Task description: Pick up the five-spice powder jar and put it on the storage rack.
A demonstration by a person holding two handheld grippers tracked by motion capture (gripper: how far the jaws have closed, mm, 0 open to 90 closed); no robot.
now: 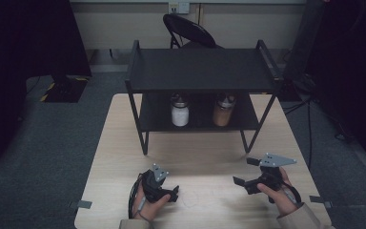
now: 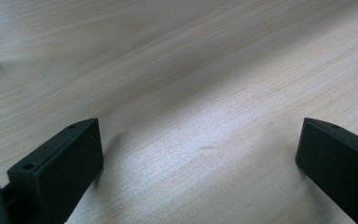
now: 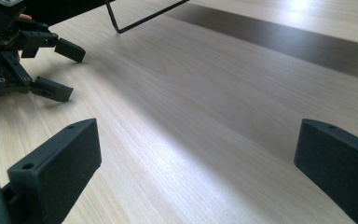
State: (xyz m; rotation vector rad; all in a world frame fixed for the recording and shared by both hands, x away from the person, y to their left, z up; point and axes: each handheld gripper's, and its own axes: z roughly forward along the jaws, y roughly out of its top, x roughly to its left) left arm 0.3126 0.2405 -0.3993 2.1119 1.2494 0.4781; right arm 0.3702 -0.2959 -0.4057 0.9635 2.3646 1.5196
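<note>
Jar [image 1: 179,112] tops, chair [image 1: 188,31] base hidden behind shelf [image 1: 201,69].

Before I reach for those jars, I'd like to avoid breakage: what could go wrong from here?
1. The white jar and the brown jar sit under the rack's top shelf, so a lifted jar could strike it.
2. The rack's slanted legs flank the opening; the left gripper or right gripper, jaws open, might snag one.
3. The jars stand near each other; grabbing one might knock the other.
</note>
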